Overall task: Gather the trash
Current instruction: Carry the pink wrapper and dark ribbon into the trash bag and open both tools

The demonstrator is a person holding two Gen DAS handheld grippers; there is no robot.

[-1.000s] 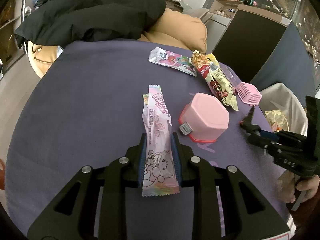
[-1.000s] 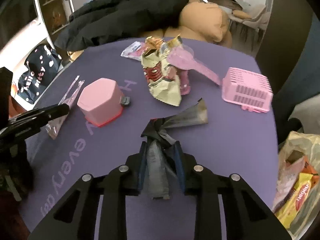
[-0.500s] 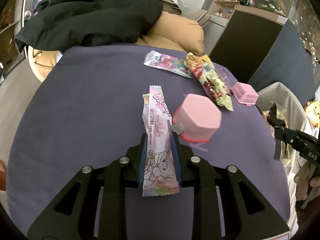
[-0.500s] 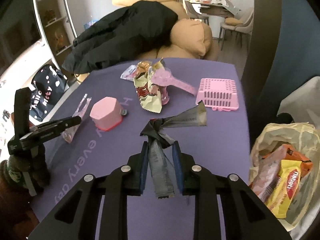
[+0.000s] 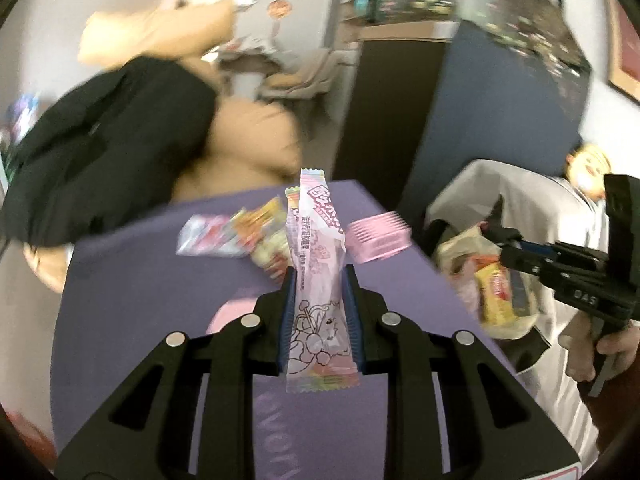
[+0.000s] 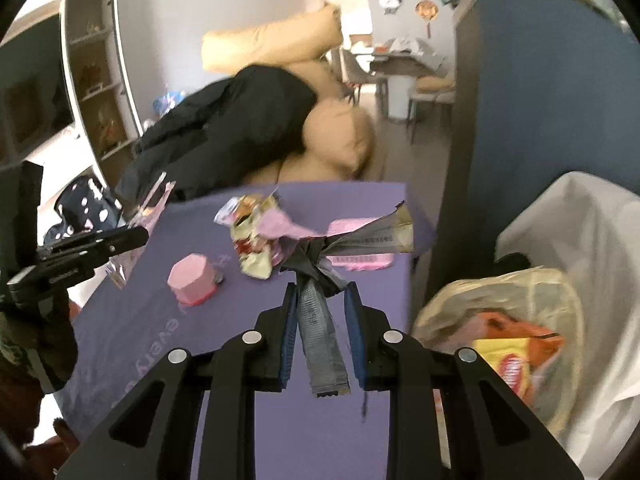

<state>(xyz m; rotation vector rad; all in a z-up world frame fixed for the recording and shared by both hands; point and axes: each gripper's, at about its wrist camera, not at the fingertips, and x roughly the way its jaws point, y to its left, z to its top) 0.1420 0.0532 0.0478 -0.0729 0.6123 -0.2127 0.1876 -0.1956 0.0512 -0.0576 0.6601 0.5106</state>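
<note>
Trash: a long pink printed candy wrapper (image 5: 318, 280) is clamped upright between the jaws of the left gripper (image 5: 318, 312), raised above the purple table mat (image 6: 200, 340). A crumpled grey foil wrapper (image 6: 320, 320) is gripped by the right gripper (image 6: 322, 328), just left of the open plastic trash bag (image 6: 520, 320). A pink hexagonal box (image 6: 192, 280) and a crumpled snack packet (image 6: 252, 240) lie on the mat, left of the bag.

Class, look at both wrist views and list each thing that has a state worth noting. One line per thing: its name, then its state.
left gripper: shut on pink wrapper
pink wrapper: held, lifted off the table
right gripper: shut on grey wrapper
grey wrapper: held, crumpled, torn open
trash bag: open, partly filled
pink container: closed, on the purple table
pink basket: lying on the table
</note>
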